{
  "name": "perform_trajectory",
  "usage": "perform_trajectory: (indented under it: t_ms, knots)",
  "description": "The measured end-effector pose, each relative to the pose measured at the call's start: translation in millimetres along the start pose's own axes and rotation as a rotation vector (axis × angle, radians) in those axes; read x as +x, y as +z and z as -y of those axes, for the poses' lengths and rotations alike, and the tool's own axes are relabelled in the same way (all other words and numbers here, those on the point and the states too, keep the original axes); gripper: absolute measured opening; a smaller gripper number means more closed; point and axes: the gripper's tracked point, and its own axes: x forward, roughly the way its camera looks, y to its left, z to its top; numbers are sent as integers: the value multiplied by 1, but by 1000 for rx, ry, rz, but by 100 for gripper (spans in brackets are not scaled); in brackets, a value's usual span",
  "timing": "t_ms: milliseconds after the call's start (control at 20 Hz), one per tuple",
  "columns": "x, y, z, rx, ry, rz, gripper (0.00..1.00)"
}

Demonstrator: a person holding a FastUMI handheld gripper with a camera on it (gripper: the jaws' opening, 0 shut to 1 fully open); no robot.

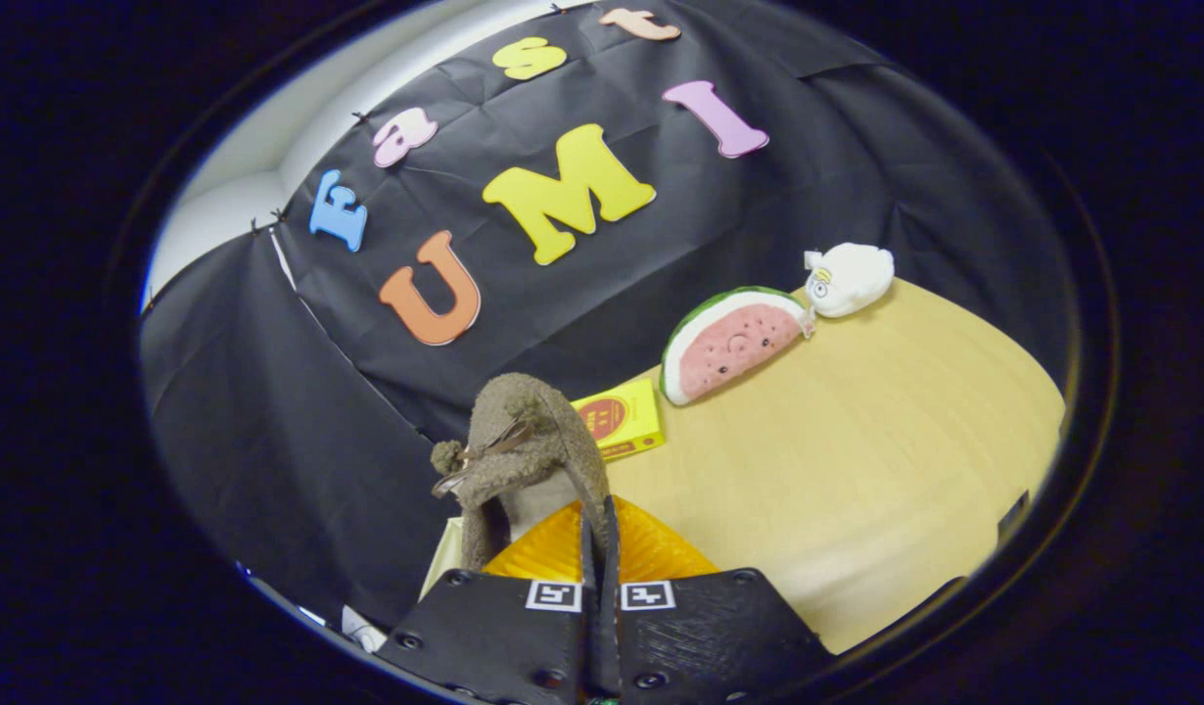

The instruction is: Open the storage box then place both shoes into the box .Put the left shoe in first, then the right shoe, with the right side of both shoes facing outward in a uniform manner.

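Note:
A fuzzy brown shoe (524, 450) with a small bow and pompom on its front hangs above the wooden table (856, 460). My gripper (599, 534) is shut on the shoe's heel collar, both fingers pinching its thin edge. The shoe's opening faces me and its toe points up and away. An orange ribbed surface (651, 553) sits just under the shoe, right behind the fingers; I cannot tell what it belongs to.
A yellow card box (622, 416) lies on the table just beyond the shoe. Farther back, a watermelon-slice plush (734, 343) and a white plush (850, 278) rest against the black cloth wall. A pale edge (443, 563) shows left of the fingers.

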Motion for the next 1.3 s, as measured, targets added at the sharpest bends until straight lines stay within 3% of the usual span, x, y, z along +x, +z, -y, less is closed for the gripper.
perform_trajectory:
  t_ms: [500,700,1300]
  knots:
    - [32,-77,-99,-6,-55,12,0]
    - [44,-112,-109,-3,-62,11,0]
    - [67,-158,-87,-4,-111,47,0]
